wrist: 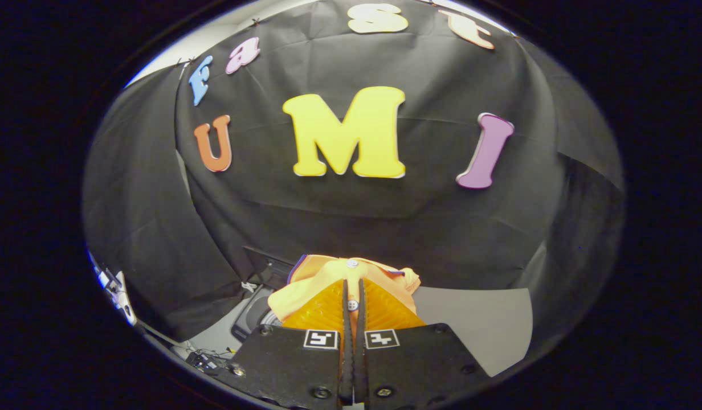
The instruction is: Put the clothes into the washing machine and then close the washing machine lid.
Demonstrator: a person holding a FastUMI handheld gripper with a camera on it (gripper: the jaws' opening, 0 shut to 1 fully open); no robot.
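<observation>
The claw (354, 285) is seen pressed together on a yellow-orange garment (328, 285), with both fingers (346, 307) pinching a fold of the cloth between them, so that a white button (352, 305) is glimpsed in the narrow slit. The garment is held lifted, bunched over and around the fingertips, with a second button (352, 263) showing on the hump just beyond them. Below and to the left of the cloth, a dark, rounded opening (254, 310) is partly seen; it is judged to be the washing machine, though too little is shown for its lid to be made out. To the right a pale grey surface (476, 324) is spread out, and behind everything the black cloth wall (385, 228) is hung. The step in hand is judged to be the carrying of the garment to the drum. For it to be done well, the pinch should be kept firm until the cloth is hanging squarely over the opening, the bundle should be lowered well inside before the fingers are parted, and any trailing sleeve or hem should be cleared from the rim, so that nothing is trapped when the lid is later closed.
</observation>
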